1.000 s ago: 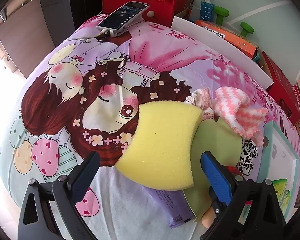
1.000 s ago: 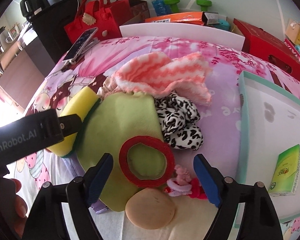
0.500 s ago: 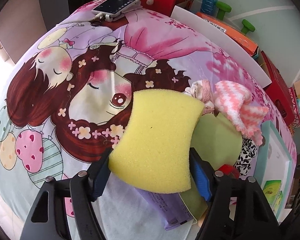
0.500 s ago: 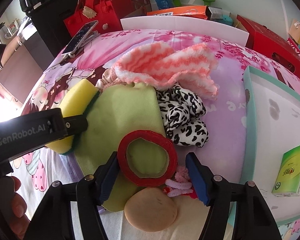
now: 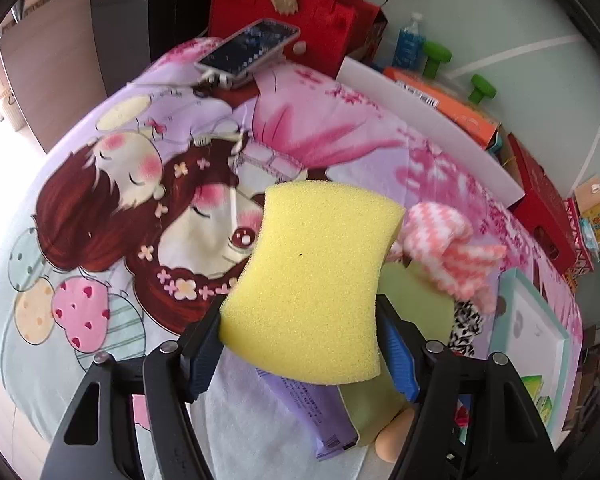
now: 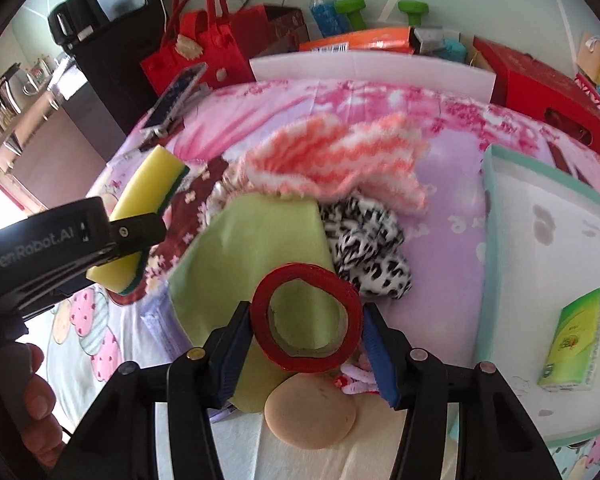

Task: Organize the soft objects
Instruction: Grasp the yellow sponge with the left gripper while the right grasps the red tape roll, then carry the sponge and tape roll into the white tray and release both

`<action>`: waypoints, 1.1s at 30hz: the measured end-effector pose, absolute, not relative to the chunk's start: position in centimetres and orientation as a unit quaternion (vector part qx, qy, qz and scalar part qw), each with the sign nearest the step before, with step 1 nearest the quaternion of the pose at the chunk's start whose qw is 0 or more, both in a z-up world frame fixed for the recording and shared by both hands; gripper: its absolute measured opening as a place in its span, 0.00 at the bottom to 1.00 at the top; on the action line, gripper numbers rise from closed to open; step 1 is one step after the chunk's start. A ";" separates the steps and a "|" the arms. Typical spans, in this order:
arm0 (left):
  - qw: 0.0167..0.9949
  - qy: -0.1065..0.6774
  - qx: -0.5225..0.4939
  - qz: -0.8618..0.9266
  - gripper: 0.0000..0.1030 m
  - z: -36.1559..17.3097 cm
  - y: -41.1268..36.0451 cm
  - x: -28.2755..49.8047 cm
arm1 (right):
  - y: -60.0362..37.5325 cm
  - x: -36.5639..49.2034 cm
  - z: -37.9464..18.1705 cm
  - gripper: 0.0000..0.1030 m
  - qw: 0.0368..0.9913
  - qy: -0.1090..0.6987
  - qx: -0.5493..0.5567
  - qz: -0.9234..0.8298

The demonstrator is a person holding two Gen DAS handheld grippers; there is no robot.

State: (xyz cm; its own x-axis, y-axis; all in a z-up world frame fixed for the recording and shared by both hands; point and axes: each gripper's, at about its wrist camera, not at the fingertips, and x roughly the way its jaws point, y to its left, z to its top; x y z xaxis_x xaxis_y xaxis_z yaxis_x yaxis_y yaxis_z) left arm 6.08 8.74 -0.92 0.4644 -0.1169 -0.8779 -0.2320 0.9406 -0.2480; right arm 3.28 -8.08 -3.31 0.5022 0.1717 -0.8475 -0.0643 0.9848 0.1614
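My left gripper (image 5: 298, 316) is shut on a yellow sponge (image 5: 320, 272), which hangs lifted above the cartoon-print cloth (image 5: 100, 240); in the right wrist view the sponge (image 6: 148, 188) shows a dark green backing. My right gripper (image 6: 306, 328) has its jaws closing, both pads touching the sides of a red ring (image 6: 304, 274) that lies on a light green cloth (image 6: 256, 248). Behind the ring are a black-and-white patterned fabric piece (image 6: 368, 244) and a pink-and-white striped fluffy cloth (image 6: 336, 160). A beige round puff (image 6: 310, 412) sits just below the ring.
A white tray with a teal rim (image 6: 488, 200) stands at the right and holds a green tissue pack (image 6: 576, 340). A phone (image 5: 248, 46), a red bag (image 5: 300, 8) and boxes line the far edge. A purple packet (image 5: 312, 404) lies under the green cloth. A hand (image 6: 36, 420) grips the left handle.
The left jaws closed onto the yellow sponge and lifted it off the cloth. The right jaws narrowed from wide apart until they touch the red ring.
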 end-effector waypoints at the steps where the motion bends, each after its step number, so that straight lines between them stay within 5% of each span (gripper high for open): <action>1: 0.842 0.512 -0.167 0.034 0.70 -0.6 8.7 6.0 | -8.2 3.1 -2.9 0.55 0.868 0.488 0.056 0.069; 18: 0.892 0.436 -0.078 -0.093 0.70 4.7 -1.8 5.1 | -20.0 0.9 2.1 0.56 0.895 0.415 0.146 -0.075; 33: 0.868 0.449 0.003 -0.211 0.70 2.1 -12.1 3.6 | -29.6 -2.3 1.0 0.56 0.867 0.414 0.200 -0.191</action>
